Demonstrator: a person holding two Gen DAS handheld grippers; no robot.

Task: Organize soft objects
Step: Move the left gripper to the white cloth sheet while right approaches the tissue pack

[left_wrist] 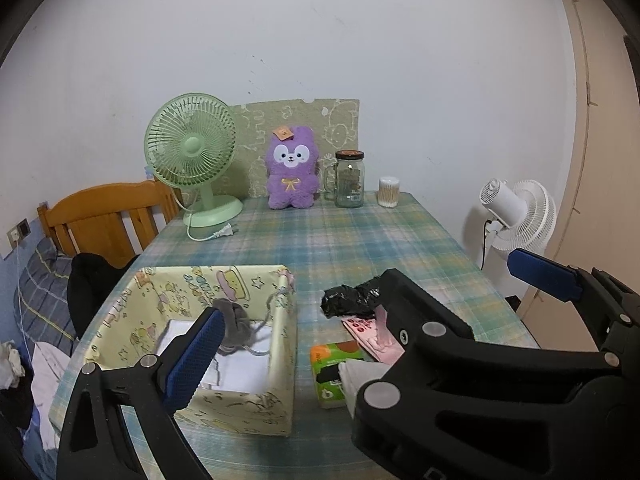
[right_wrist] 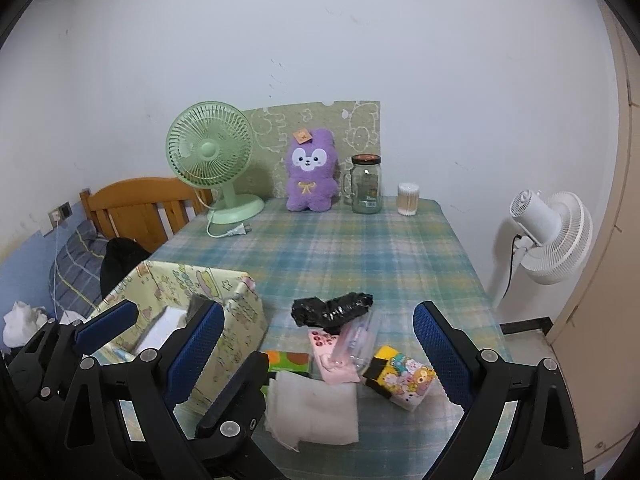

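1. The left gripper [left_wrist: 368, 298] has a matte black plastic frame with triangular cut-outs in its arms.
2. Its fingers [left_wrist: 194, 356] carry blue, finely ribbed pads.
3. Round silver rivets mark the pivot joints.
4. The right gripper [right_wrist: 320, 342] is built alike: black arms, blue textured fingers [right_wrist: 442, 354], silver rivets at each hinge.
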